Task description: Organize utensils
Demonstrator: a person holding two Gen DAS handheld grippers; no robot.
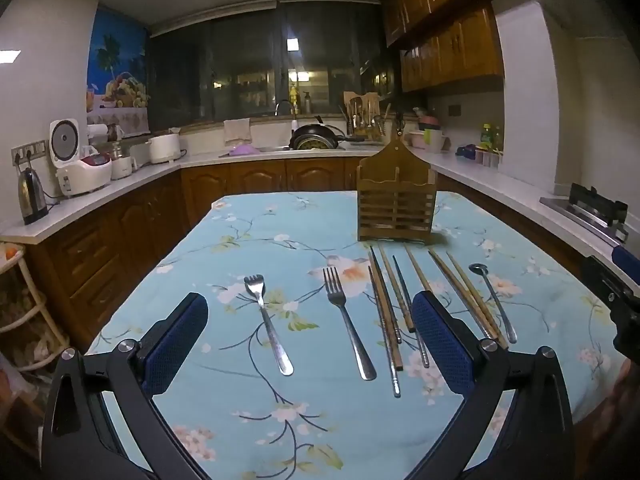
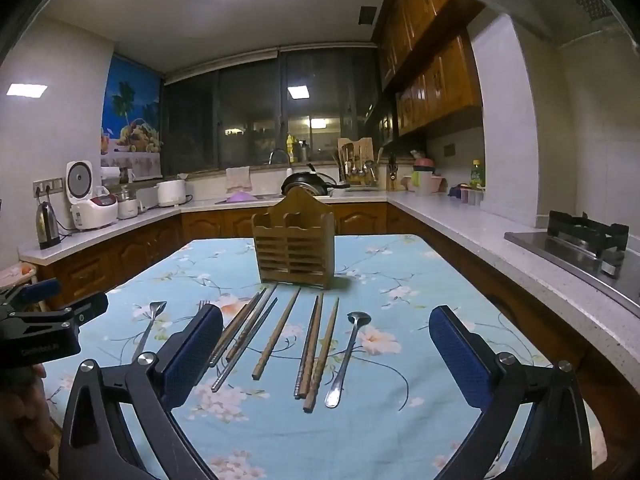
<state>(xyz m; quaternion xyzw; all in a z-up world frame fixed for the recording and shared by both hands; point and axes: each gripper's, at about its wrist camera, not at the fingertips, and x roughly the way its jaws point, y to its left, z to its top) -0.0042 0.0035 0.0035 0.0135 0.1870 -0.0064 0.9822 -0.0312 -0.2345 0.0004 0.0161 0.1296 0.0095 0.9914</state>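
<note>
Nearest in each wrist view are the grippers themselves: the left gripper (image 1: 310, 340) and the right gripper (image 2: 326, 350) both hang above the table with their blue-padded jaws spread as wide as they go and nothing between the pads. Under them the floral tablecloth (image 1: 240, 408) carries the utensils in a loose row, handles toward the cameras. From the left view's side, a short fork (image 1: 266, 320) lies at the left, well apart from a longer dinner fork (image 1: 348, 320); just beside that sits a cluster of chopsticks (image 1: 386, 316) (some wooden, some apparently metal, though the dim light makes the count hard to tell), then a further wooden pair (image 1: 468, 296), and at the right end a small long-handled spoon (image 1: 494, 300). In the right view the same spoon (image 2: 346, 354) lies between that gripper's fingers but lower, on the cloth, untouched. Beyond the row, upright on the table, stands the slatted wooden utensil holder (image 2: 296, 244), its two front compartments seemingly empty. Farther back, the kitchen counter (image 1: 120, 184) holds a kettle (image 1: 32, 196) and rice cookers.
</note>
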